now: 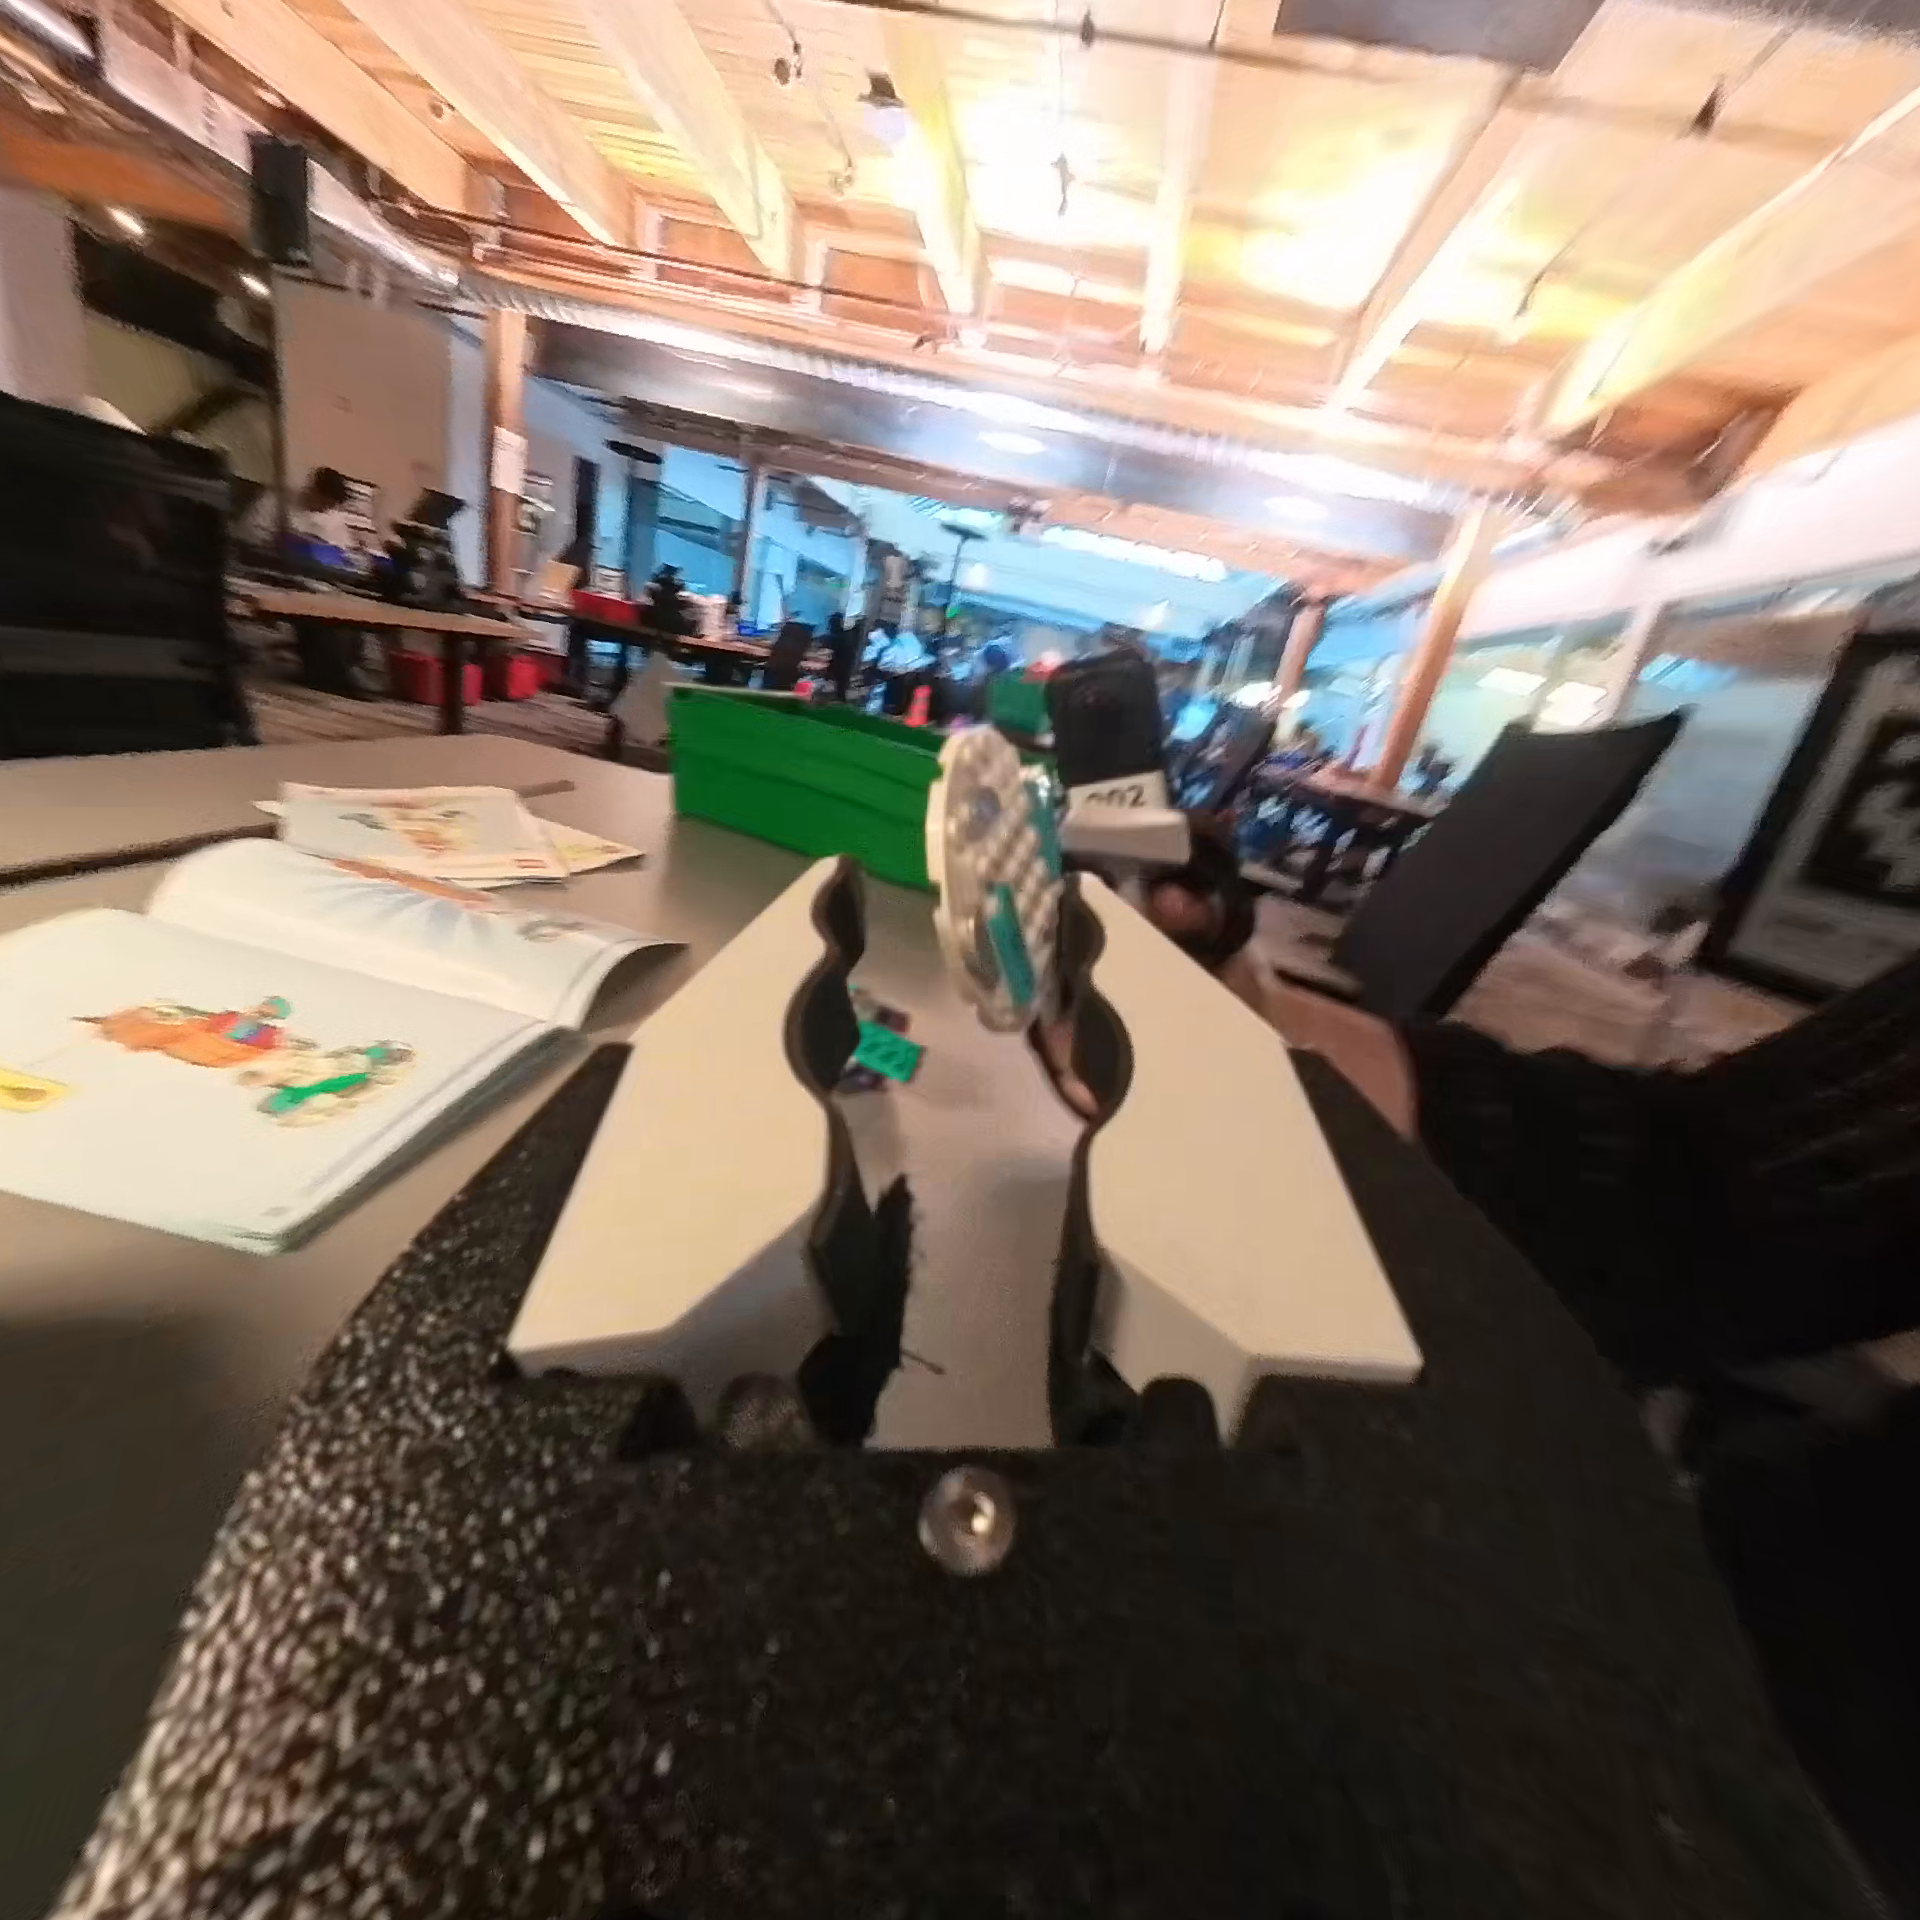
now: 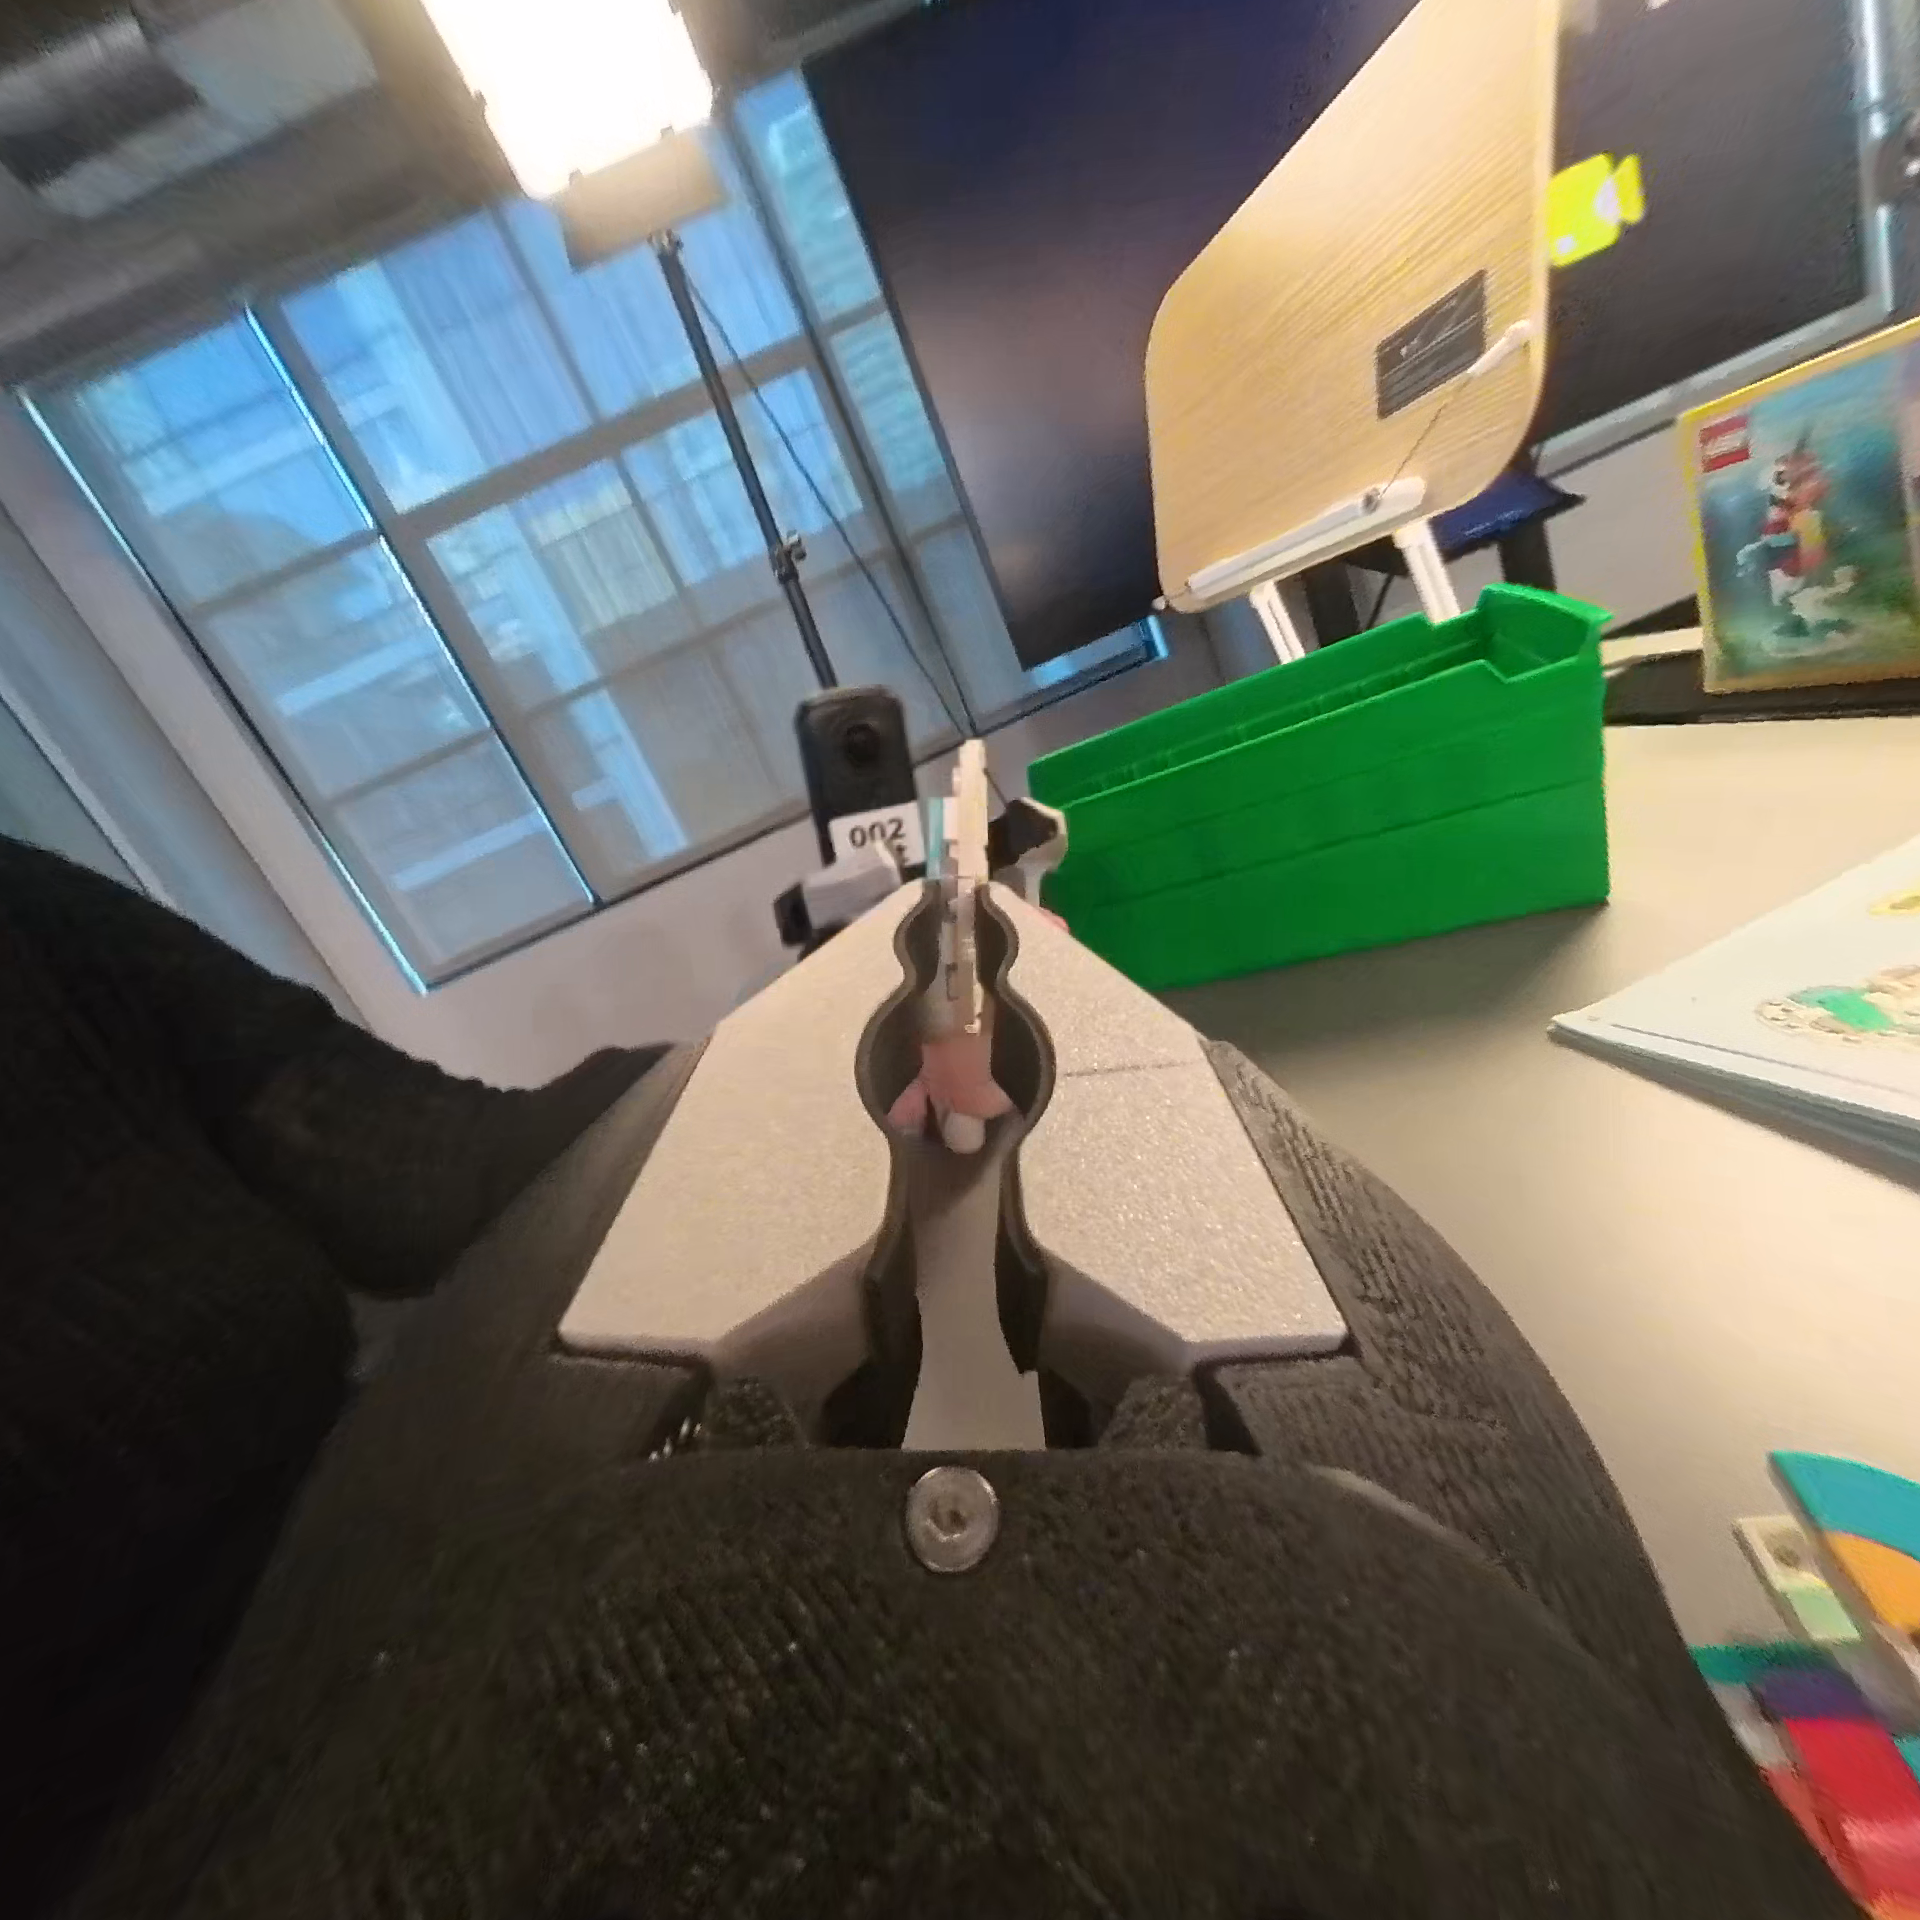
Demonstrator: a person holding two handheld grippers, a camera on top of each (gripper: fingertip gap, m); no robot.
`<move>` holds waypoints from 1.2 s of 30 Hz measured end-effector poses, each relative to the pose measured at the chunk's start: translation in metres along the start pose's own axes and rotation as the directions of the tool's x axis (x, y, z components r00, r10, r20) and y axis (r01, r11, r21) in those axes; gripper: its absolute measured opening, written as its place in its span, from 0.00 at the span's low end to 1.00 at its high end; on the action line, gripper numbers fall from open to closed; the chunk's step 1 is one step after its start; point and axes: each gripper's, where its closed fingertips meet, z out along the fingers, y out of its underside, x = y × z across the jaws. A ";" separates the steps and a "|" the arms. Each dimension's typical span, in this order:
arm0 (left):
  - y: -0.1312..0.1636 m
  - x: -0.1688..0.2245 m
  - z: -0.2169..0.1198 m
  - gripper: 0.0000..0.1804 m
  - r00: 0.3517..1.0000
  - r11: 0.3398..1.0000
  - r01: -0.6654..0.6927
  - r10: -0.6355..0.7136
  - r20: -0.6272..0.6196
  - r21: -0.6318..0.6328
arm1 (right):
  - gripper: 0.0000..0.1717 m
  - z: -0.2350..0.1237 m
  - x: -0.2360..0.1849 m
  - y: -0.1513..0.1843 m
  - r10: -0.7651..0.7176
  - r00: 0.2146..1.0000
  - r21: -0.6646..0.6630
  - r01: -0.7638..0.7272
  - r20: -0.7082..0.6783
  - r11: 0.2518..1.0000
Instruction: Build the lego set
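Right tool (image 2: 961, 914) pinches the round white-and-teal brick plate (image 2: 964, 831) edge-on; left tool (image 1: 956, 925) stands wide, gripping nothing.
Loose bricks (image 1: 878, 1055) on the tabletop (image 1: 727, 873) at six o'clock; green bin (image 1: 800, 779) at eleven.

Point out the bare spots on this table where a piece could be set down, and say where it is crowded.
Bare grey table lies between the green bin and the open booklet, reaching toward the right tongs. In the left view, another strip lies between the booklet and the left tongs. Crowded: loose bricks at the near right edge, and a few under the left tongs.
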 end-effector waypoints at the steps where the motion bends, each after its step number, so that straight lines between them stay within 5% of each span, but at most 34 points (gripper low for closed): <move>1: 0.003 -0.002 0.001 0.22 0.996 0.996 -0.081 0.082 0.036 -0.027 | 0.02 -0.002 0.002 -0.004 0.027 1.000 0.026 -0.027 0.000 0.999; 4: 0.012 -0.002 0.005 0.27 0.900 0.907 -0.398 0.415 0.129 -0.138 | 0.02 -0.005 0.003 -0.013 0.121 0.992 0.098 -0.125 0.039 0.987; 6: 0.017 0.007 0.010 0.24 0.847 0.854 -0.499 0.517 0.124 -0.151 | 0.02 -0.005 0.004 -0.015 0.181 0.981 0.125 -0.188 0.064 0.974; 10: 0.018 0.025 0.019 0.30 0.977 0.975 -0.212 0.212 -0.008 -0.060 | 0.02 -0.008 0.003 -0.022 0.230 0.966 0.171 -0.247 0.118 0.954; 14: 0.001 0.020 0.017 0.31 0.998 0.998 0.023 -0.020 -0.053 0.060 | 0.02 0.000 -0.003 -0.011 0.169 0.980 0.106 -0.180 0.105 0.978; 19: 0.002 0.018 0.015 0.03 0.980 0.985 0.170 -0.165 -0.113 0.035 | 0.02 0.010 -0.007 0.003 0.142 0.984 0.042 -0.147 0.106 0.988; 23: 0.007 0.004 0.015 0.02 0.974 0.974 0.224 -0.224 -0.037 0.010 | 0.03 0.011 0.010 0.004 -0.105 0.989 0.032 0.109 -0.104 0.994; 26: 0.010 -0.003 0.015 0.02 0.962 0.962 0.274 -0.274 0.005 -0.002 | 0.04 0.011 0.014 0.002 -0.543 0.784 -0.095 0.542 -0.302 0.835; 30: 0.012 -0.007 0.015 0.02 0.933 0.933 0.359 -0.360 0.023 0.019 | 0.04 0.014 0.015 0.001 -0.784 0.483 -0.248 0.765 -0.390 0.594; 36: 0.013 -0.015 0.014 0.02 0.935 0.940 0.338 -0.340 0.104 0.044 | 0.06 0.019 0.023 0.006 -0.812 0.414 -0.328 0.764 -0.412 0.556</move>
